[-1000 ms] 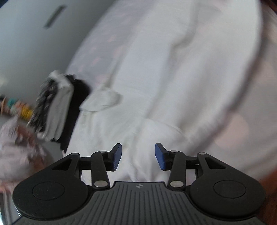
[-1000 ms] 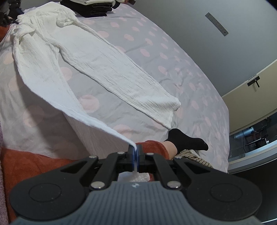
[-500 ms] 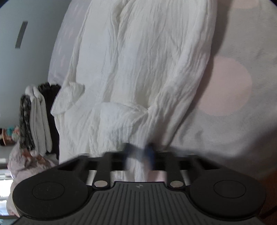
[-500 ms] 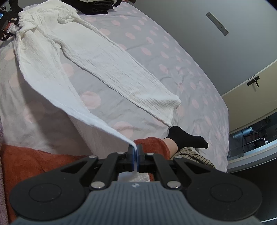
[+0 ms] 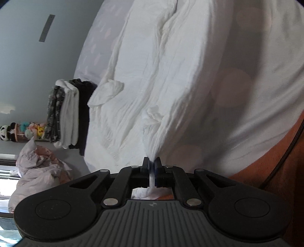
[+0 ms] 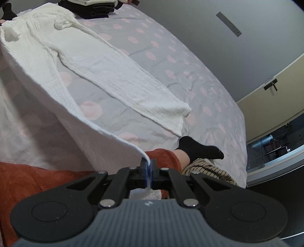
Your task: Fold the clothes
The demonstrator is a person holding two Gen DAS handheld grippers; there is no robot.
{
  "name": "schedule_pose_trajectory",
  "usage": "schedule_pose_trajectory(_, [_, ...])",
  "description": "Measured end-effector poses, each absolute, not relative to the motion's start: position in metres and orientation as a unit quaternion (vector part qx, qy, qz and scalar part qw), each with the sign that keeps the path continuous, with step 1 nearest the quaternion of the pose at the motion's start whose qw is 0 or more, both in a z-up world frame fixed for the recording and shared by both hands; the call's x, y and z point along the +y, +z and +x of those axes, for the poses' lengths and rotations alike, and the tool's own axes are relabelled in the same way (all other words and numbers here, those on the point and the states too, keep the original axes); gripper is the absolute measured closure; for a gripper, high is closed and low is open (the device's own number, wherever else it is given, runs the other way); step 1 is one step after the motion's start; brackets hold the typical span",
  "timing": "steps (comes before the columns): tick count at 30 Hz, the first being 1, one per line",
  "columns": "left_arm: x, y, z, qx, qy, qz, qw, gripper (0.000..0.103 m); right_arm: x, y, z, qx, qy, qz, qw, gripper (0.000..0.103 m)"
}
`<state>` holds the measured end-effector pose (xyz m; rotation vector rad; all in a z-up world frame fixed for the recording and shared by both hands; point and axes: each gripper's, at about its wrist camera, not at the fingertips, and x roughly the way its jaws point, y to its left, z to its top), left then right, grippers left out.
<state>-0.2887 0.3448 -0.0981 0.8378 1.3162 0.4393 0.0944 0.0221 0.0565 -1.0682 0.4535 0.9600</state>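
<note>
White crinkled trousers lie spread on a grey bedcover with pink dots. My left gripper is at the near edge of the waist end, its jaws closing tight on a pinch of that white cloth, which hangs out behind the pads. My right gripper is shut on the hem corner of one trouser leg, lifted off the bed in a taut sheet. The other leg lies flat on the cover.
A stack of folded dark and white clothes sits at the far end of the bed. A person's leg in orange cloth and a black sock rest near a striped garment. Crumpled pink bedding lies beside the bed.
My left gripper went from open above the trousers to shut on the white cloth, then drew back with it. The right gripper kept its hold on the hem and barely moved.
</note>
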Motion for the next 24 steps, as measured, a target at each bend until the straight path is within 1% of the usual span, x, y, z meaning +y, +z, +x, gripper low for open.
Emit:
schedule_pose_trajectory(6, [0.369, -0.072, -0.269, 0.553, 0.257, 0.364, 0.704, 0.098, 0.032, 0.069, 0.100, 0.172, 0.426, -0.478, 0.749, 0.100])
schedule_pose_trajectory(12, [0.402, -0.042, -0.237, 0.526, 0.295, 0.355, 0.714, 0.098, 0.067, 0.076, 0.140, 0.161, 0.404, -0.472, 0.767, 0.100])
schedule_pose_trajectory(17, [0.426, -0.036, -0.207, 0.544, 0.266, 0.341, 0.719, 0.098, 0.104, 0.065, 0.185, 0.171, 0.389, -0.468, 0.775, 0.101])
schedule_pose_trajectory(24, [0.446, -0.050, -0.174, 0.605, 0.168, 0.339, 0.700, 0.098, 0.145, 0.035, 0.235, 0.199, 0.379, -0.477, 0.768, 0.101])
